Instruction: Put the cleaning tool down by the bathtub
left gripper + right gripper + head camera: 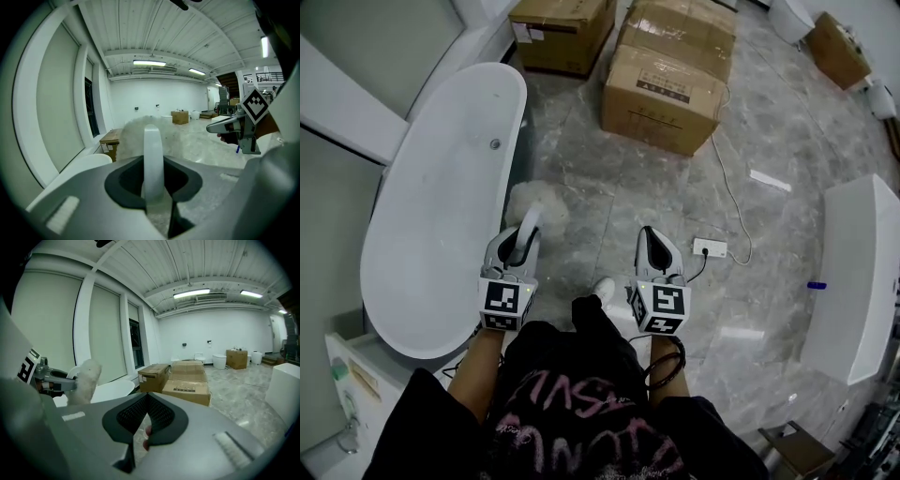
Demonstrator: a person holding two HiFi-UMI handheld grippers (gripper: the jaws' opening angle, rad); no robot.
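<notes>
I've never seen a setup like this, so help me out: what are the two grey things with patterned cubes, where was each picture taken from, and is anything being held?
There is no robot: a person holds a two-jaw gripper in each hand, and the marker cubes belong to them. One picture comes from a camera on the person's head, looking down. The other two come from cameras riding on the grippers, looking along their jaws. The left gripper is shut on the white handle of a fluffy cleaning tool, next to the white bathtub. The right gripper is shut and empty. Cardboard boxes and a power socket with a cable lie on the grey stone floor.
</notes>
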